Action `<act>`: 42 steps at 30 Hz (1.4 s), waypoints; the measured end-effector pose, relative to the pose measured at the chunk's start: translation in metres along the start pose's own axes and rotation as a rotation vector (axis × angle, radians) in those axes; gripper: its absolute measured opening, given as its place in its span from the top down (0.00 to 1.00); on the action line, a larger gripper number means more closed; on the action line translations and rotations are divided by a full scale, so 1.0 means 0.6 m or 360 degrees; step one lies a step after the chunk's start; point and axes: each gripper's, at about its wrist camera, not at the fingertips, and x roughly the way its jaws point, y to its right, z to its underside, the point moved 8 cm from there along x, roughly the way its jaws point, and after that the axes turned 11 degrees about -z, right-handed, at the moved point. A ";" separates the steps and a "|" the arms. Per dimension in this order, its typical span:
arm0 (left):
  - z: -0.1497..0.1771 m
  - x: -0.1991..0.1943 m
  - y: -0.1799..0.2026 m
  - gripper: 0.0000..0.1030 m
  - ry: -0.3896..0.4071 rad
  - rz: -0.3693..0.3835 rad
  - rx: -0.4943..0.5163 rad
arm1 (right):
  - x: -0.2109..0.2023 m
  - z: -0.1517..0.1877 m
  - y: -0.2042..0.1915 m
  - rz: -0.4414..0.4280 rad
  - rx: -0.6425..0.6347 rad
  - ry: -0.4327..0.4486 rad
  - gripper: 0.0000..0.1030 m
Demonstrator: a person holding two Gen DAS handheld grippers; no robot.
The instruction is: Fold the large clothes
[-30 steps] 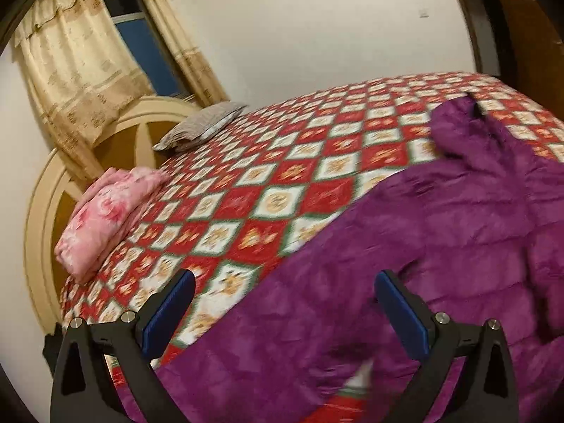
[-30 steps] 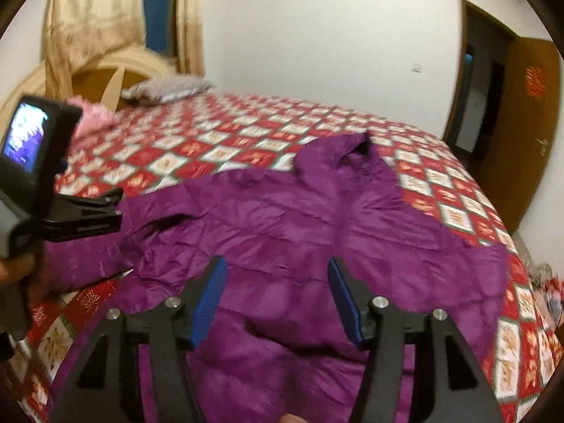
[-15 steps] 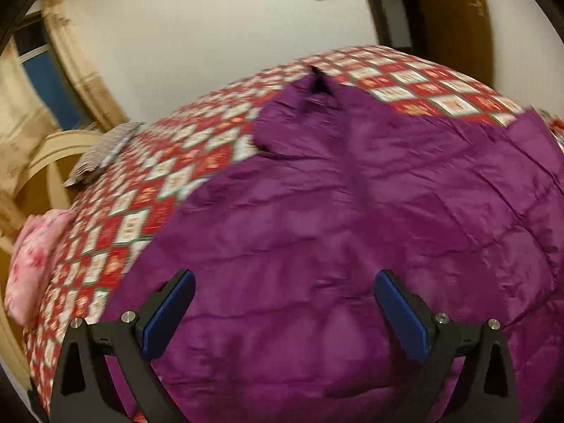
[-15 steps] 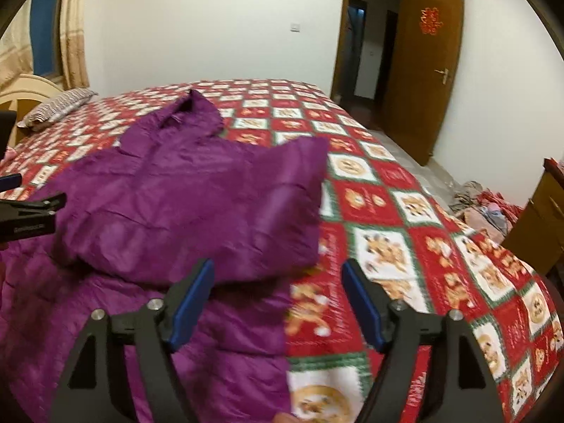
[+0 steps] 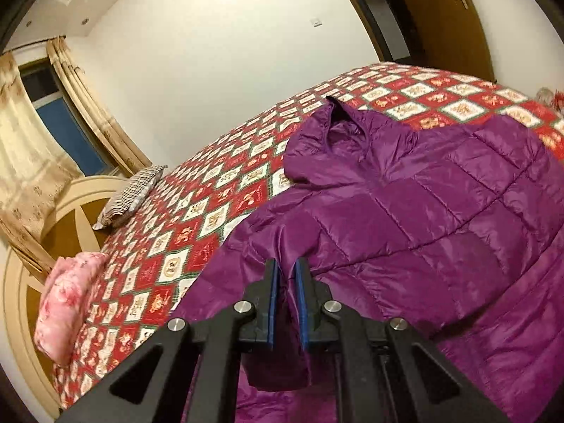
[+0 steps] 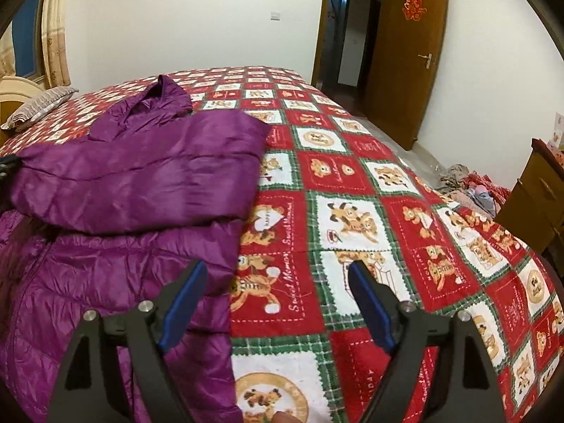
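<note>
The left gripper (image 5: 287,275) had its blue pads pinched on a fold of the shiny purple quilted down jacket (image 5: 423,218), a flap of it hanging below the jaws, while the right gripper (image 6: 278,292) stood wide with nothing in it, above the jacket's right edge and the red, white and green teddy-bear patchwork bedspread (image 6: 352,211). The jacket lay spread on the bed, hood (image 6: 165,97) toward the far wall, one sleeve (image 6: 148,179) folded across the body. That slick fabric looked likely to slide from so small a pinch, and to my eye a hard pull could drag the folded sleeve out of place. Rightward lay plenty of open bedspread; the striped pillow (image 5: 130,194) and pink floral folded blanket (image 5: 67,303) sat well apart by the headboard, and the bed's near edge was close under both tools
</note>
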 end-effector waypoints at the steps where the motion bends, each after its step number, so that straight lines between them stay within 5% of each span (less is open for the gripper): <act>1: 0.007 0.004 0.000 0.90 -0.0011 -0.0024 0.0021 | 0.004 -0.005 -0.001 -0.0016 0.0003 -0.0010 0.20; 4: 0.027 0.023 0.016 0.90 -0.0043 -0.0048 0.0078 | 0.011 -0.026 -0.006 -0.0054 0.0017 -0.0033 0.52; 6: 0.039 0.039 0.024 0.88 -0.0107 -0.0097 0.0099 | 0.014 -0.043 -0.011 -0.0080 0.0034 -0.0022 0.55; 7: 0.046 0.045 0.027 0.79 -0.0145 -0.0086 0.0086 | 0.019 -0.059 -0.013 -0.0093 0.0044 -0.0016 0.58; 10: 0.057 0.057 0.004 0.27 -0.0185 -0.0158 -0.0008 | 0.033 -0.098 -0.014 -0.0112 0.0069 0.0032 0.59; 11: 0.059 0.061 -0.002 0.18 -0.0184 -0.0176 -0.0037 | 0.038 -0.107 -0.015 -0.0117 0.0071 0.0047 0.59; 15: 0.071 0.085 -0.003 0.17 -0.0235 -0.0182 -0.0048 | 0.086 -0.123 -0.025 -0.0120 0.0053 0.0040 0.59; 21: 0.096 0.118 0.014 0.17 -0.0289 -0.0189 -0.0072 | 0.170 -0.075 -0.046 -0.0129 0.0006 -0.0150 0.59; 26: 0.088 0.106 0.008 0.17 -0.0299 -0.0178 -0.0075 | 0.165 -0.074 -0.038 -0.0147 0.0014 -0.0178 0.59; 31: 0.043 0.059 -0.055 0.14 -0.0164 -0.0182 -0.0281 | 0.091 -0.106 -0.056 -0.0193 0.0059 -0.0076 0.58; 36: 0.062 0.091 0.005 0.13 -0.0303 -0.0119 -0.0197 | 0.096 -0.096 -0.133 -0.0322 -0.0014 -0.0116 0.56; 42: 0.096 0.114 0.027 0.12 -0.0352 -0.0098 -0.0201 | 0.150 -0.040 -0.169 -0.0260 -0.0141 -0.0190 0.56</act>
